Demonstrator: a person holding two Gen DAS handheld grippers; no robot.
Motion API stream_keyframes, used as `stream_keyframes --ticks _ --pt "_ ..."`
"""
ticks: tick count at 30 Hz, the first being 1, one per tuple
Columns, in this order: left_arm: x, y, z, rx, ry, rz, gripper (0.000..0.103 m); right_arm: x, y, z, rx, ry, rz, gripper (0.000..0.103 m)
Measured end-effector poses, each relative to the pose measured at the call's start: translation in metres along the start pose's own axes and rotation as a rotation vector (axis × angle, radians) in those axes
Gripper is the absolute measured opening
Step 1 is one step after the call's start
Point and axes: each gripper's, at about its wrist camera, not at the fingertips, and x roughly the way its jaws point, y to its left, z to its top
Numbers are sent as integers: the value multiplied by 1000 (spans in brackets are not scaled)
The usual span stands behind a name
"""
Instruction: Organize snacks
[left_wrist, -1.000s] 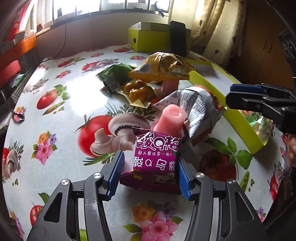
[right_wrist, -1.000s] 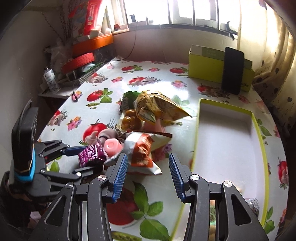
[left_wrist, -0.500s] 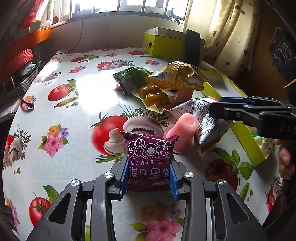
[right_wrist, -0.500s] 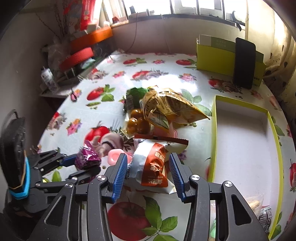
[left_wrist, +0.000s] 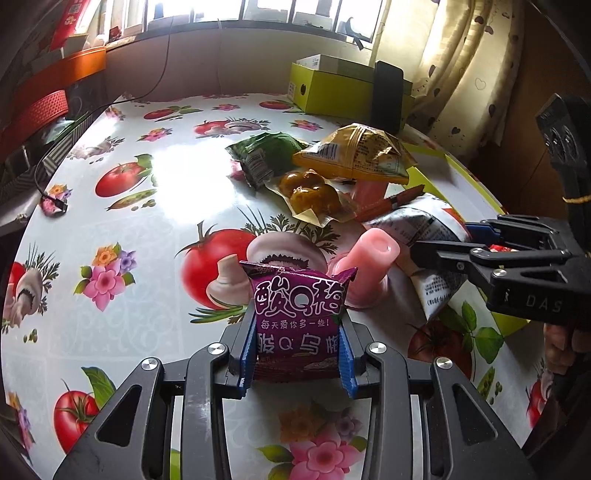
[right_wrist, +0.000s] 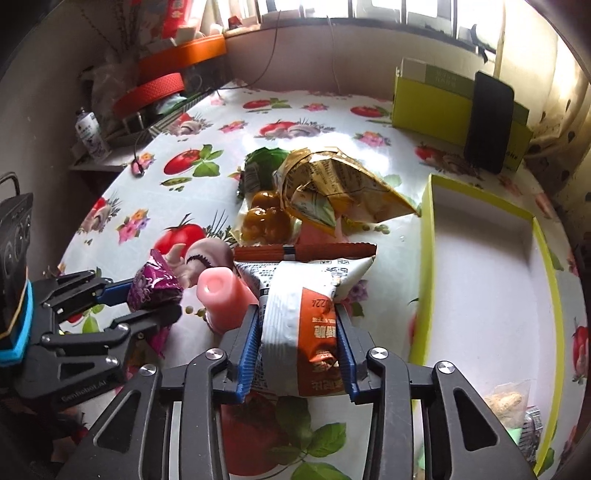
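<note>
Since 1 second ago, both grippers have closed: the left one now pinches the purple packet it only straddled, and the right one, then spread over bare tablecloth, now clamps a bag.

Left wrist view: the left gripper (left_wrist: 297, 354) squeezes the purple candy packet (left_wrist: 298, 319) upright between its 2 blue pads, above the fruit-print tablecloth (left_wrist: 122, 229). Just beyond it lies a pink cylinder (left_wrist: 369, 264). Farther back sit a clear pack of brown snacks (left_wrist: 310, 194), a green packet (left_wrist: 267, 157) and a yellow bag (left_wrist: 360, 155), clustered and overlapping. At the right, the right gripper (left_wrist: 439, 243) grips a white and orange bag (left_wrist: 424, 236).

Right wrist view: the right gripper (right_wrist: 297, 354) pinches the white and orange bag (right_wrist: 304, 317) between its pads. A long red stick packet (right_wrist: 306, 252) lies across the bag's far end. To the right, the yellow-green tray (right_wrist: 424, 258) is mostly bare white inside; its near corner holds a pack of peanuts (right_wrist: 506, 402) and other small packets, partly hidden. The left gripper (right_wrist: 147, 299) holds the purple candy packet (right_wrist: 155, 286) at the left. At the table's far edge a black phone (right_wrist: 489, 122) leans on a yellow-green box (right_wrist: 436, 107).
</note>
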Motion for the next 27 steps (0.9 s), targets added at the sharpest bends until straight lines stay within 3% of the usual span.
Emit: stream_keyframes --ticks 14,27 --pt "-20 -8 8 -39 -48 -3 37 -36 -8 -8 40 -112 66 34" --pt "-28 -50 41 25 -95 -51 37 -65 -34 -12 93 -183 38 34"
